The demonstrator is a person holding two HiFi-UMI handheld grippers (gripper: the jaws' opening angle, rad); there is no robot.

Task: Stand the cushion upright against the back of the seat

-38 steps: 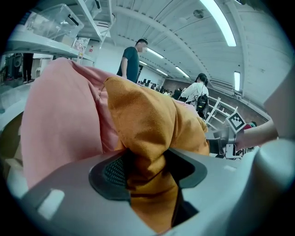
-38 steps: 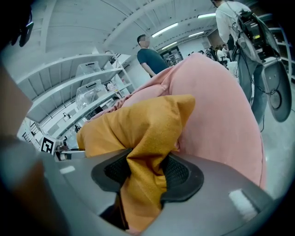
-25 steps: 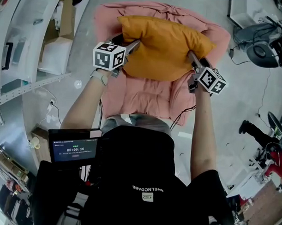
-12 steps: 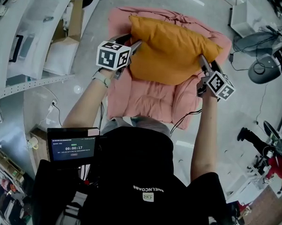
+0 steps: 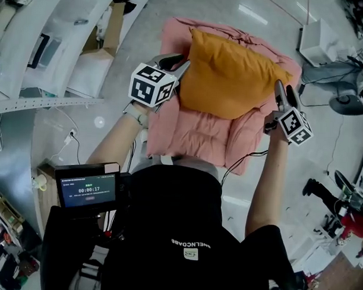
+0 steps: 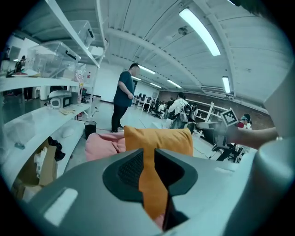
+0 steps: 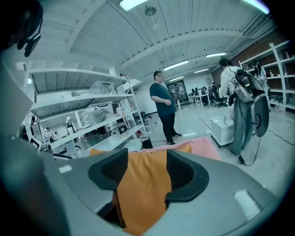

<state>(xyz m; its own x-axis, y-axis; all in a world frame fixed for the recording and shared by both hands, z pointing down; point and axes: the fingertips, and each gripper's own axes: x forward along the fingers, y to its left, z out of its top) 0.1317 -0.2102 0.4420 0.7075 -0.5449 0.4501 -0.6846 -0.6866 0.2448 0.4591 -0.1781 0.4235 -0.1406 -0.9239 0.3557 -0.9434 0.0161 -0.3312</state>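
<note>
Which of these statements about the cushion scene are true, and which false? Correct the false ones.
1. The left gripper pinches fabric of the cushion. True; its jaws have just been closing on it.
2. The right gripper holds nothing. False: the right gripper has orange cushion fabric between its jaws, which have just been closing.
3. The cushion is blue. False: it is orange.
4. The seat is pink. True.
5. A person stands in the background beyond the seat. True.
</note>
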